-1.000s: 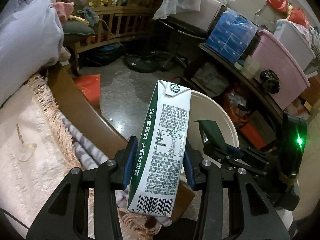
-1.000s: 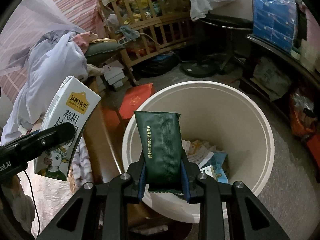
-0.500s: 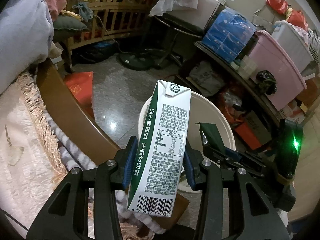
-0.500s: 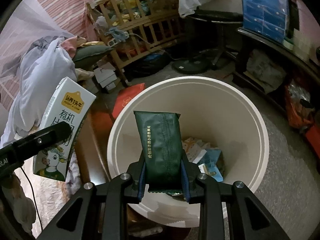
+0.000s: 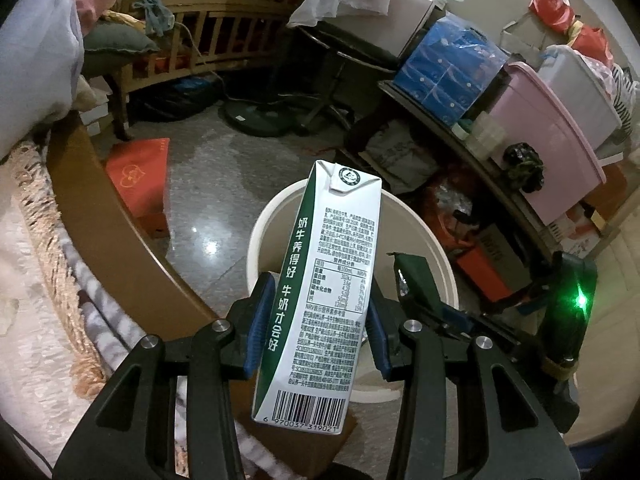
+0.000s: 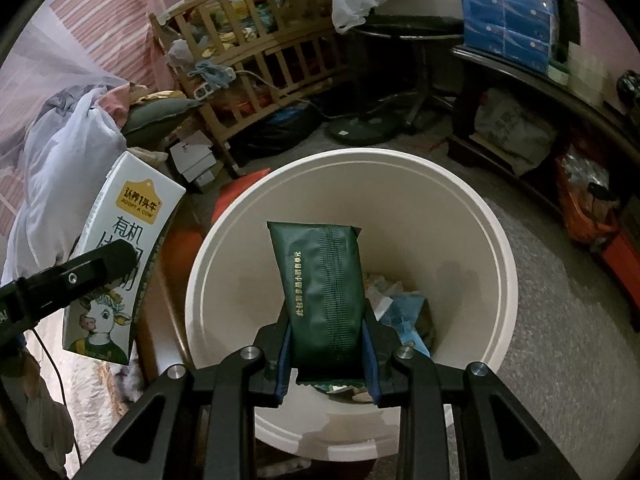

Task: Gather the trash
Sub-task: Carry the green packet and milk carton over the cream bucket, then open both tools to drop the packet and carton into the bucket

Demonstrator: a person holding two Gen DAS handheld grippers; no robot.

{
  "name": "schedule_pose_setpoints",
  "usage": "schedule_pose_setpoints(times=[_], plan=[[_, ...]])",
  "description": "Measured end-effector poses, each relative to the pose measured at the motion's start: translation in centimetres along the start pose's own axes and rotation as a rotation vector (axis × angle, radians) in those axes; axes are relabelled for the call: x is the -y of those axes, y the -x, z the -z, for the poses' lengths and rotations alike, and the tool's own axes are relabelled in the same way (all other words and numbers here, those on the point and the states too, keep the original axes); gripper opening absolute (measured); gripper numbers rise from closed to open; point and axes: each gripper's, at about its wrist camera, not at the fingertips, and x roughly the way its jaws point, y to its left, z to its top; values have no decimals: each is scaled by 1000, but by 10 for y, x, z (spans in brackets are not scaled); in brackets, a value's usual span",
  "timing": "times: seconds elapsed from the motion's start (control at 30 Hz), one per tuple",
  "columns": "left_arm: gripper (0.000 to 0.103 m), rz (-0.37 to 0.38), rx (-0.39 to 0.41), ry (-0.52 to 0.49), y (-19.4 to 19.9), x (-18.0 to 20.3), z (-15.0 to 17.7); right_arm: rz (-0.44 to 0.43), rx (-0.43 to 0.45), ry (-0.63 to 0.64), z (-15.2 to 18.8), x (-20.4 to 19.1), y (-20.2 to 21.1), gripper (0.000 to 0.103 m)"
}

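Left gripper clamped a white-and-green milk carton by its sides, carton upright, tilted slightly, its blue pads pressed on it. The carton stood in front of the bin, near its left rim. Right gripper pinched a dark green packet by its lower end, held over the open mouth of the cream bin. Paper and blue wrappers lay at the bin's bottom. Wooden crib stood behind on the floor.
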Motion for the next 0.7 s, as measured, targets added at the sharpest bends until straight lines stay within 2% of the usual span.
schedule_pose_setpoints(times=[0.7], plan=[[42,13,-2,-13,-9,5,-2,13,-6,-47,2,11,-4,29]])
